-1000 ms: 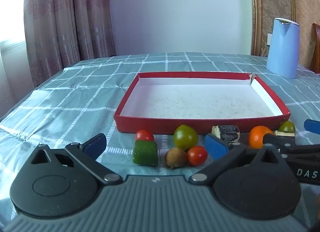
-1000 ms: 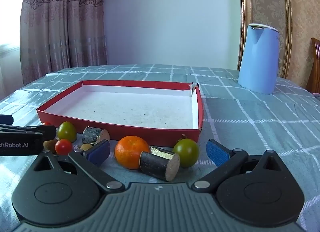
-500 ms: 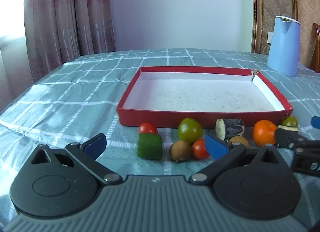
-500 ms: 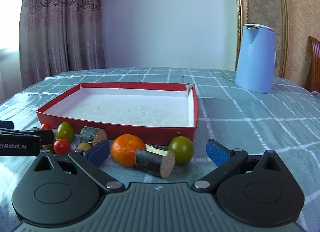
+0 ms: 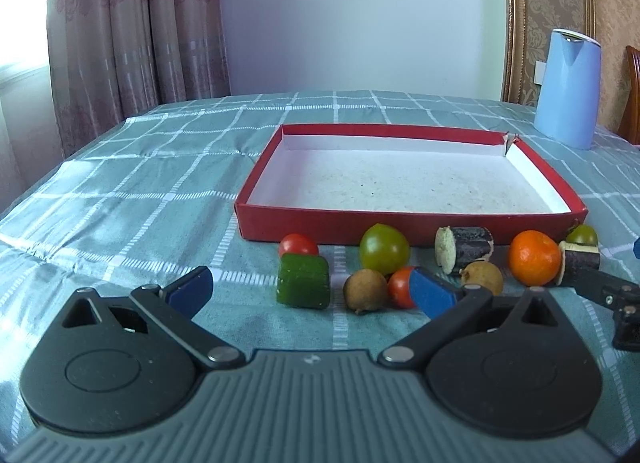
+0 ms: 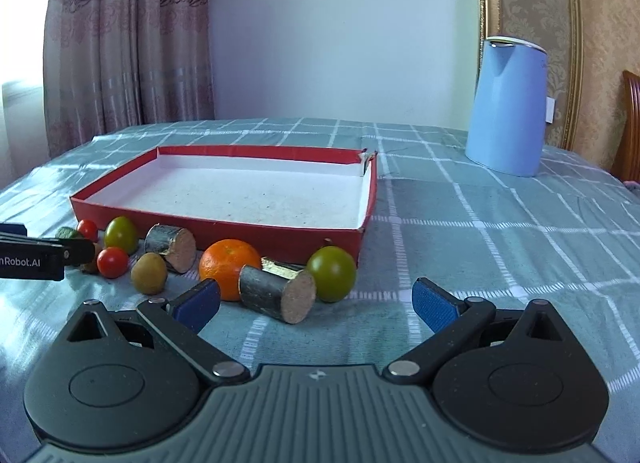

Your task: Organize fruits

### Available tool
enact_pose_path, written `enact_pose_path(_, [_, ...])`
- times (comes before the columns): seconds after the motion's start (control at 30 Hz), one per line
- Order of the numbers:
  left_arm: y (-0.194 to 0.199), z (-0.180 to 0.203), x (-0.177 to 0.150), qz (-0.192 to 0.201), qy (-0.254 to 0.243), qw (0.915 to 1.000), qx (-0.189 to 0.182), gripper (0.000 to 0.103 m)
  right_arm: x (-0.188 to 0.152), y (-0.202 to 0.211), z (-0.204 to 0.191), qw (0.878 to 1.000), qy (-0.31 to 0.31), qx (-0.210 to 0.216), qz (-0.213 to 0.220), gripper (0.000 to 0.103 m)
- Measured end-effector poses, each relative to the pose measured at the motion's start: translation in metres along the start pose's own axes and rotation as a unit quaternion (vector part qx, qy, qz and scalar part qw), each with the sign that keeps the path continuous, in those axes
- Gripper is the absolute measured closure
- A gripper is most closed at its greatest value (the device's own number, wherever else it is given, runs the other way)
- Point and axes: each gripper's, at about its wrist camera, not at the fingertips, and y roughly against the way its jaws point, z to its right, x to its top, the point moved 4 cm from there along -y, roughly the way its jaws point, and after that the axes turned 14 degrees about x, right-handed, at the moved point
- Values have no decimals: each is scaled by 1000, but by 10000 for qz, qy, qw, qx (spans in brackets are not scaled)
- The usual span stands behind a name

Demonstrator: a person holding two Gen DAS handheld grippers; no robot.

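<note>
A red tray (image 5: 400, 229) with a bare white floor lies on the checked cloth; it also shows in the right wrist view (image 6: 224, 225). Before it sit a red tomato (image 5: 298, 244), a green block (image 5: 303, 281), a green tomato (image 5: 384, 249), a brown fruit (image 5: 365, 289), a second red tomato (image 5: 400, 287), cut dark cylinders (image 5: 464, 249), an orange (image 5: 534, 258). My left gripper (image 5: 310, 290) is open and empty just short of the green block. My right gripper (image 6: 316, 299) is open and empty, with a cylinder (image 6: 278, 293), the orange (image 6: 228, 263) and a green tomato (image 6: 332, 273) just ahead.
A blue kettle (image 6: 506, 107) stands at the back right of the table; it also shows in the left wrist view (image 5: 568, 89). A wooden chair (image 6: 630, 127) is at the far right. Curtains (image 5: 132, 23) hang behind the table's left side.
Both grippers have lowered and tilted, so the fruit row sits higher in each view. Both stay open. The fruits and the tray have not moved.
</note>
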Motion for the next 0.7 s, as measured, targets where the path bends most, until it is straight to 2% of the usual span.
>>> enact_pose_path(0.7, [-3,2,-4,-124,-24,9999,23,0,3,-11,-10,9998,45,-3,-176,0])
